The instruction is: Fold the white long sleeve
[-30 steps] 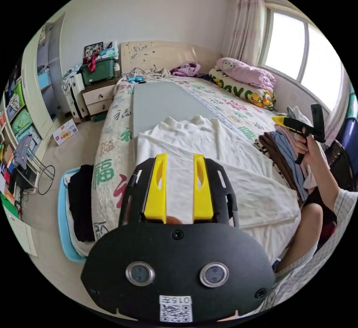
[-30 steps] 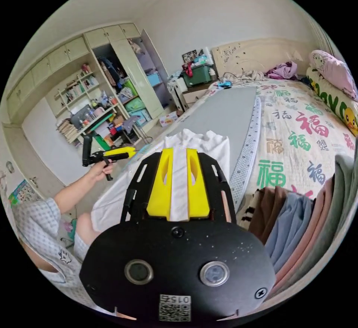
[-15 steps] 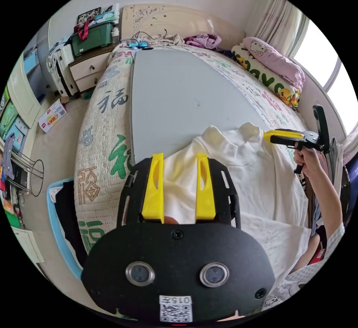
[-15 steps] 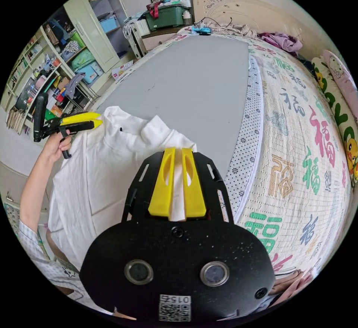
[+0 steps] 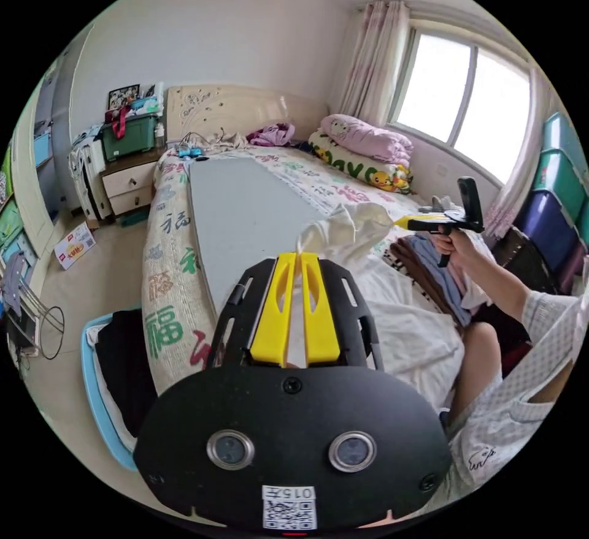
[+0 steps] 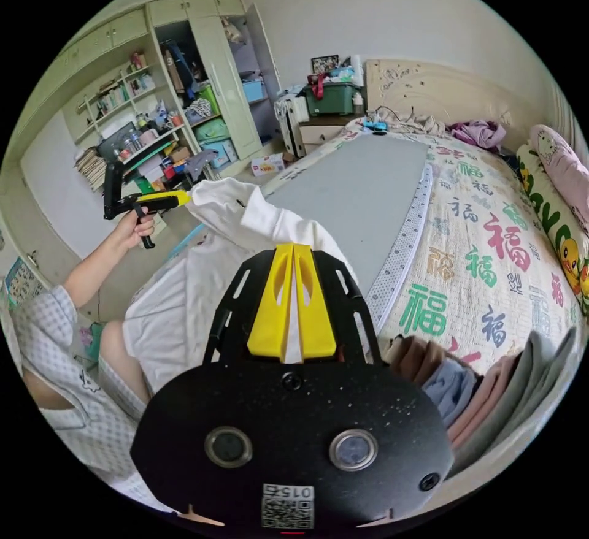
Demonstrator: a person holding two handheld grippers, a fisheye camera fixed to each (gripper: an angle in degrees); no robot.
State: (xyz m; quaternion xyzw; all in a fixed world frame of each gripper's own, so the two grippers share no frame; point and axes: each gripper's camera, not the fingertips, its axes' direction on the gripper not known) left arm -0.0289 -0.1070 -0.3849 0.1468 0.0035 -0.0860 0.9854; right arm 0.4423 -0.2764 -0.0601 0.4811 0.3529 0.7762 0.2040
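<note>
1. The left hand-held gripper [image 5: 296, 260] at centre frame has its yellow jaws pinched on the white shirt [image 5: 350, 233].
2. The right hand-held gripper [image 6: 292, 252] is likewise clamped on the shirt's cloth.
3. The shirt hangs raised between them over the bed [image 5: 172, 238], its lower part draped at the bed's edge.

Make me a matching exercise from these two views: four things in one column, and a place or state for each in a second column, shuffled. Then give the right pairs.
Things
1. white long sleeve
2. gray mat
3. green bin
4. stack of folded clothes

Places or states
A. lying flat along the bed
B. on the nightstand beside the headboard
C. lifted by the shoulders, pinched in the left gripper and right gripper
D. piled at the near edge of the bed, by the right gripper

Pairs: 1-C, 2-A, 3-B, 4-D
</note>
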